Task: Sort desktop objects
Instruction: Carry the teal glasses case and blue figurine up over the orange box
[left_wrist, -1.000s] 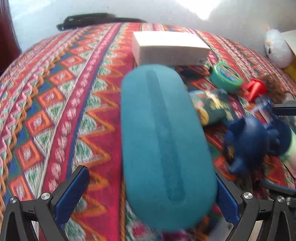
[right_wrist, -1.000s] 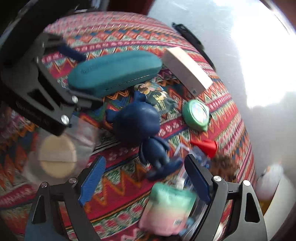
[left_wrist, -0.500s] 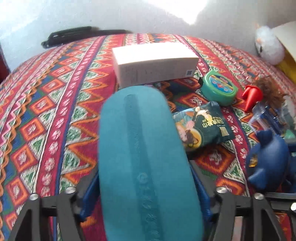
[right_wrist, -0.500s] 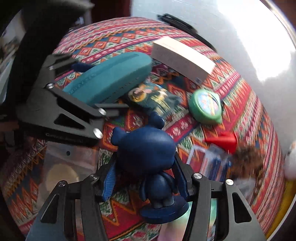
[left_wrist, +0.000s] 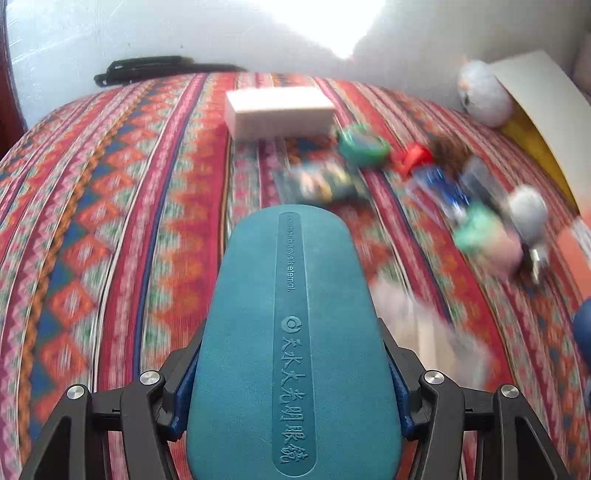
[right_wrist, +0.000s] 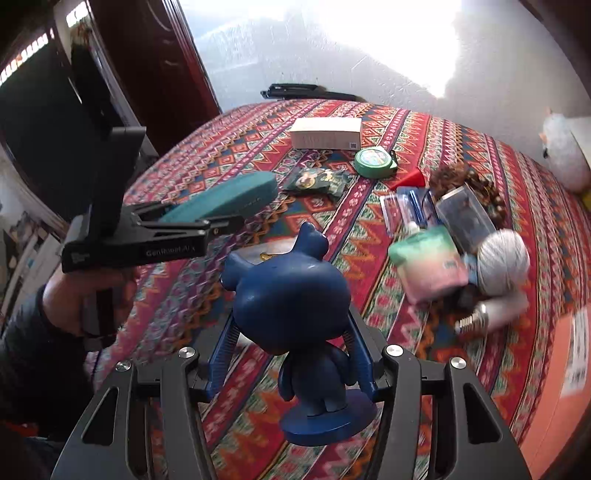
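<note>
Surface (right_wrist: 229, 147) under a striped patterned cloth, bearing a white box (right_wrist: 325, 133), green round tin (right_wrist: 373, 161), snack packet (right_wrist: 320, 180), yarn ball (right_wrist: 503, 261), pastel pouch (right_wrist: 428, 264).

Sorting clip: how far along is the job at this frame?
Early. Nothing visibly sorted yet. In hand: the left gripper is shut on the teal oval glasses case, lifted above the cloth; the right gripper is shut on the dark blue big-headed figurine. Left on the patterned tablecloth: white rectangular box, round green tin, green snack packet and a mixed pile at right.
</note>
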